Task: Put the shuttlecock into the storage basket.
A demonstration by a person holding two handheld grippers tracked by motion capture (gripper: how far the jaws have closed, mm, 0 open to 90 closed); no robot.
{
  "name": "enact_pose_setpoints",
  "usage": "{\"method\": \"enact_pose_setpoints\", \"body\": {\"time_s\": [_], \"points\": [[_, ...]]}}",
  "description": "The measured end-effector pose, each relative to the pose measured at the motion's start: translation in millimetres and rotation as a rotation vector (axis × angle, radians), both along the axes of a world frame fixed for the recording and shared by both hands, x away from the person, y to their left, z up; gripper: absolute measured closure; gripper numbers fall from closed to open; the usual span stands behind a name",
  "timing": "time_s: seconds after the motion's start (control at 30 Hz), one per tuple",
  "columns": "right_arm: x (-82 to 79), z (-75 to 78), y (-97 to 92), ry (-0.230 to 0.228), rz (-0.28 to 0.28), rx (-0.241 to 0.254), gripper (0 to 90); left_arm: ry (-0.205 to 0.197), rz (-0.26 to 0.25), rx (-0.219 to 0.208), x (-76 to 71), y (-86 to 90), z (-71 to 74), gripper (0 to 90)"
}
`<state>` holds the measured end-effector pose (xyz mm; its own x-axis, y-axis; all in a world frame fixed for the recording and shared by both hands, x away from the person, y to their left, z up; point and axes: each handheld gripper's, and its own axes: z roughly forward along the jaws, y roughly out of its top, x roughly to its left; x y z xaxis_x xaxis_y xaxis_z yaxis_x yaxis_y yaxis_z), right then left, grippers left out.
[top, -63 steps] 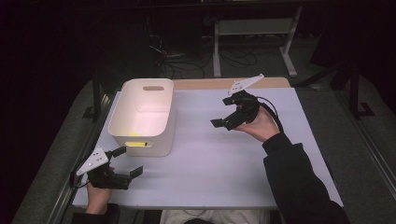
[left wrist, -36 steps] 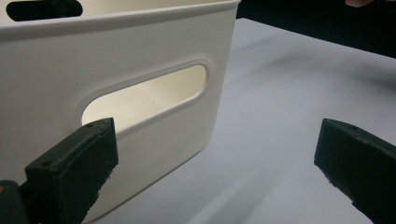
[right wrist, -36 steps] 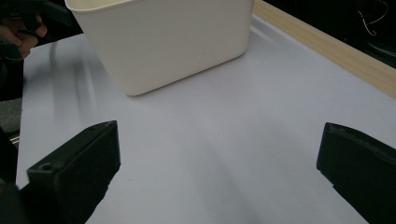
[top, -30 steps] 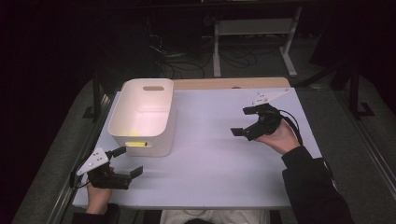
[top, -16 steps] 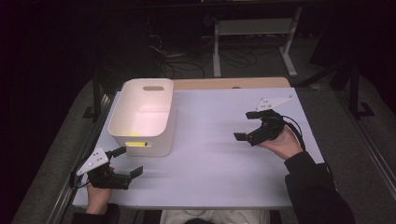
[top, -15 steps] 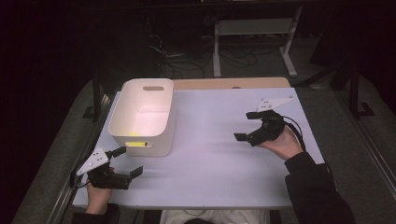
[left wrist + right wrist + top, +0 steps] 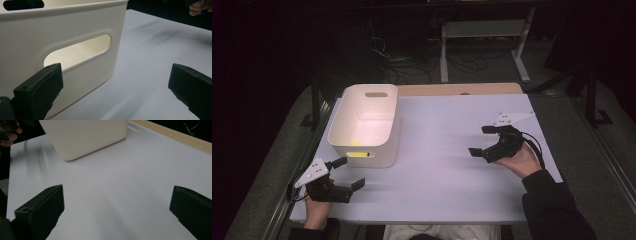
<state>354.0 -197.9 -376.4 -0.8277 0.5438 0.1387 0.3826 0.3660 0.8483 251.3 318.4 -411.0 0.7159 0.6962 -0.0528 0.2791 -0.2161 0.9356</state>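
White bin (image 7: 364, 125): we log it at the table's (image 7: 442, 180) left side, handle slot just ahead of our left gripper (image 7: 346, 173); right gripper (image 7: 482, 140) well apart. Both grippers spread wide, holding nothing. We read no writing or labels.

The bin (image 7: 364, 125) is cream white, with something yellow inside. The table (image 7: 447, 170) is pale lilac-white, wood-edged at top. Both grippers' fingers (image 7: 40, 92) are black.

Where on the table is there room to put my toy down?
The big bare patch lies between the white bin and the right gripper, running to the table's near edge. Another strip lies behind the right gripper. It's tight at the near left, where the left gripper sits close to the bin.
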Motion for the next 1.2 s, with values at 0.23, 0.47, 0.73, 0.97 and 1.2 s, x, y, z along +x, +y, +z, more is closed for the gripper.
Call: {"method": "enact_pose_setpoints", "body": {"time_s": [0.23,0.47,0.73,0.97,1.2], "points": [[-4.2,-6.6,-7.8,0.007,-0.017,0.002,0.0,0.000,0.000,0.001,-0.1,0.1,-0.1,0.0],[-10.3,-13.8,-17.2,0.011,-0.039,0.011,0.0,0.001,0.000,0.001,-0.2,0.0,-0.1,0.0],[-18.5,-21.9,-29.7,0.016,-0.064,0.023,0.0,0.001,0.000,0.002,-0.5,0.1,-0.1,0.0],[-26.7,-30.1,-41.1,0.015,-0.090,0.026,0.0,0.001,0.000,0.004,-0.7,0.2,-0.1,0.0],[-36.7,-35.2,-51.2,0.002,-0.116,0.031,0.0,0.003,0.001,0.004,-0.9,0.2,-0.2,0.0]]}}
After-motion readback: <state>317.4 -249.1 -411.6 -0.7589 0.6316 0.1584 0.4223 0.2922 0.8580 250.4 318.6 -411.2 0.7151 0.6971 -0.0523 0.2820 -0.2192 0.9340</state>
